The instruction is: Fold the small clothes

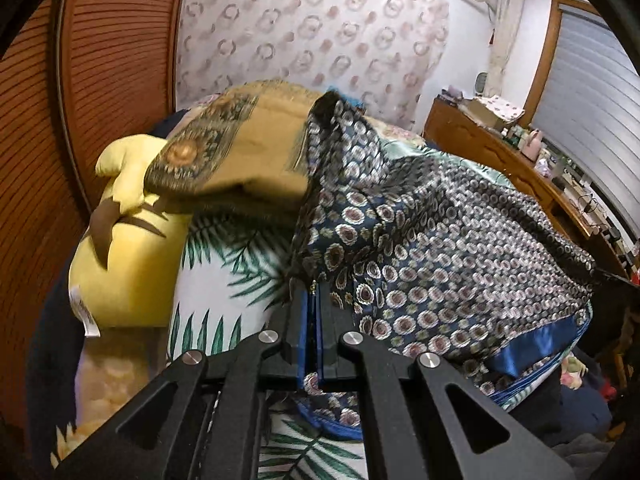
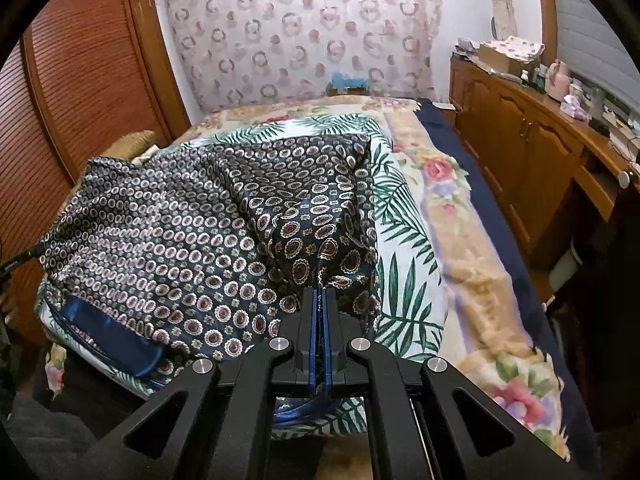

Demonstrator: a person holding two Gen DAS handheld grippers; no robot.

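Observation:
A dark blue patterned garment with ring and medallion prints and a shiny blue hem band hangs stretched between both grippers above the bed. My left gripper is shut on one edge of it, cloth bunched at the fingertips. In the right wrist view the same garment spreads to the left, and my right gripper is shut on its other edge. Its blue hem band droops at the lower left.
A palm-leaf sheet covers the bed over a floral blanket. A yellow plush toy and a tan patterned cushion lie at the left. A wooden louvred wardrobe stands left, a cluttered wooden dresser right.

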